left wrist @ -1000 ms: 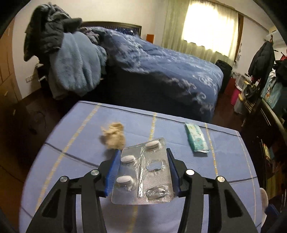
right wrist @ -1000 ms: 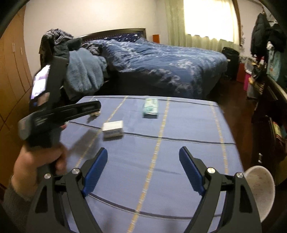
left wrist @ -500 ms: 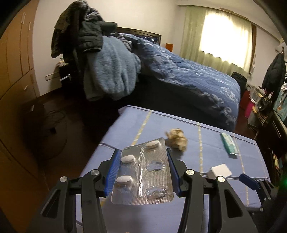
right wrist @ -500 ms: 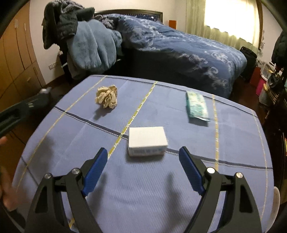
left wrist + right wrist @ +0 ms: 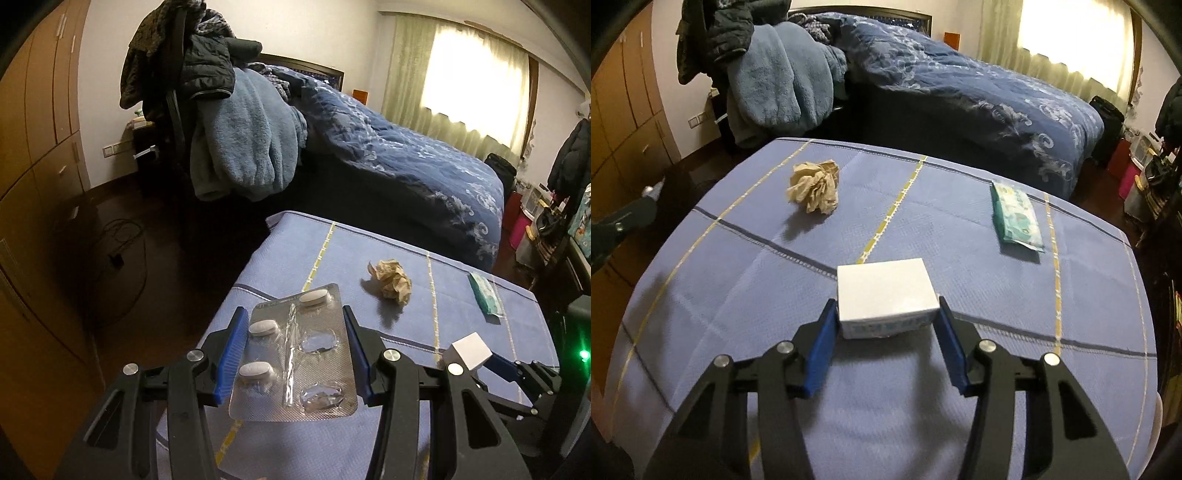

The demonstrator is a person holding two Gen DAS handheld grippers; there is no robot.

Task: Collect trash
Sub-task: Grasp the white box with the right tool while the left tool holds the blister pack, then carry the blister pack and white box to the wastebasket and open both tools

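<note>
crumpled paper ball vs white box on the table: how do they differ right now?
The crumpled paper ball is tan and irregular; the white box is a clean rectangular block.
The ball lies free toward the far left of the table; the box sits between the pads of the right gripper.
The ball has no print; the box's front face has blue print.
Both rest on the blue cloth.
</note>
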